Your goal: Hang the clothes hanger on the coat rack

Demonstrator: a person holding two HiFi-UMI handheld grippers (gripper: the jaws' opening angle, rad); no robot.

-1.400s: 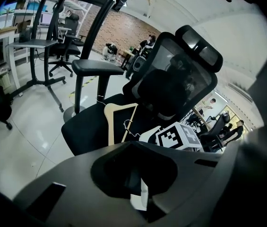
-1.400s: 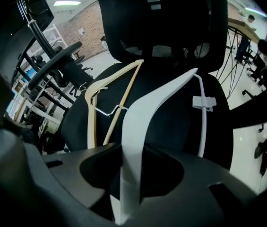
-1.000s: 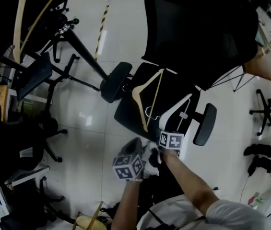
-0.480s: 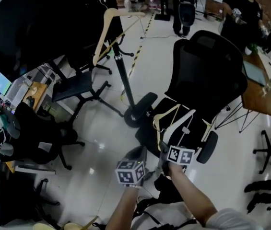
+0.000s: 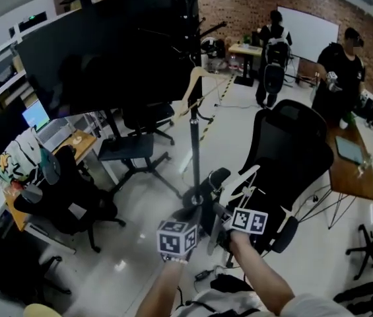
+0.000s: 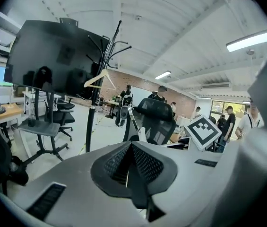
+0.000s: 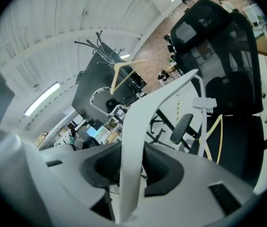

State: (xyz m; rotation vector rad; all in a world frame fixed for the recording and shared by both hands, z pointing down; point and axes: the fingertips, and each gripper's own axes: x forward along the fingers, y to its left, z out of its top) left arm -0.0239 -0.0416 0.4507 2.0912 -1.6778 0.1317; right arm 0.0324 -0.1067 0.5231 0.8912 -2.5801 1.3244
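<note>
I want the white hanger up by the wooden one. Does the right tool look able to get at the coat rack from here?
Probably yes: the right tool, shut on the white hanger, has open air up to the coat rack; the black chair stands off to the right.

My right tongs (image 7: 133,174), pale grey with black ribbed pads, grip a white hanger (image 7: 142,112). The marker cubes (image 5: 176,238) show black-and-white squares. At centre frame is a beige wooden hanger (image 5: 187,92) on the black coat rack (image 5: 193,144). Beside it is a black chair (image 5: 292,144), with red-brown brick wall (image 5: 239,5) along the top.
</note>
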